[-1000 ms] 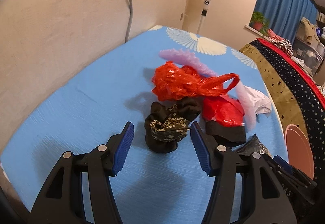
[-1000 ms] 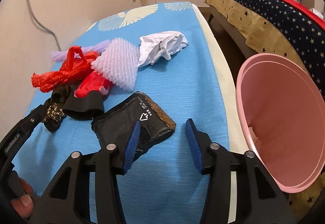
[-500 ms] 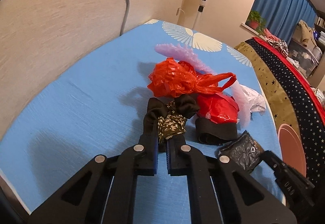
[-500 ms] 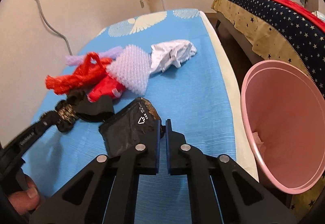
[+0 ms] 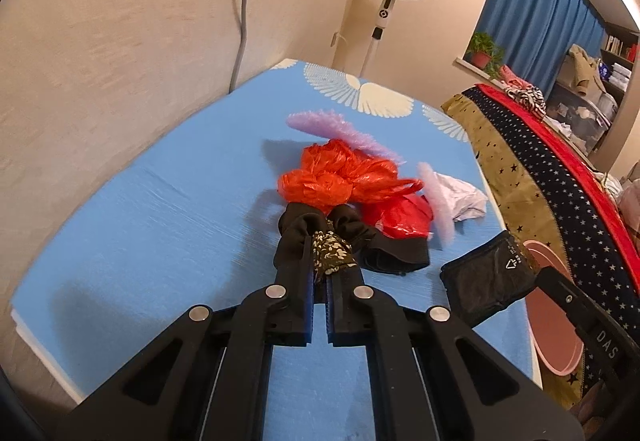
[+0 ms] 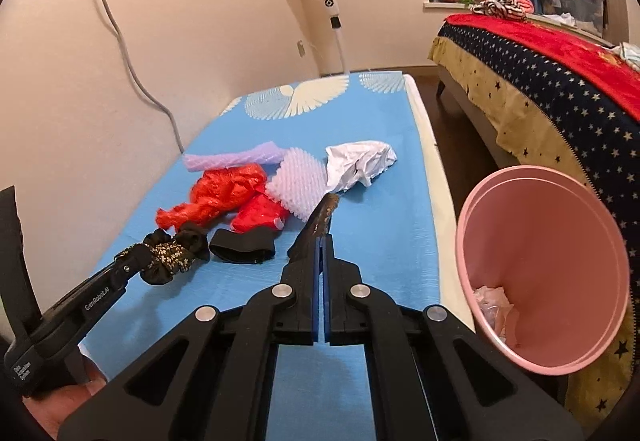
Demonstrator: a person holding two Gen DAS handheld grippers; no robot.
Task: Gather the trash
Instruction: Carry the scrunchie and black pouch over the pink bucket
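Black foil wrapper (image 6: 316,229) is being pinched edge-on by the closed right gripper (image 6: 321,241), left of the pink bin (image 6: 560,209) beyond the mattress's right edge; a floral scrunchie (image 5: 330,251) is being clamped by the left gripper (image 5: 318,273).

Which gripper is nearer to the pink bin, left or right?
Right. The right gripper, shut on the black packet, is just beside the pink bin at the mattress edge. The left gripper, shut on the black scrunchie, sits farther in, by the trash pile.
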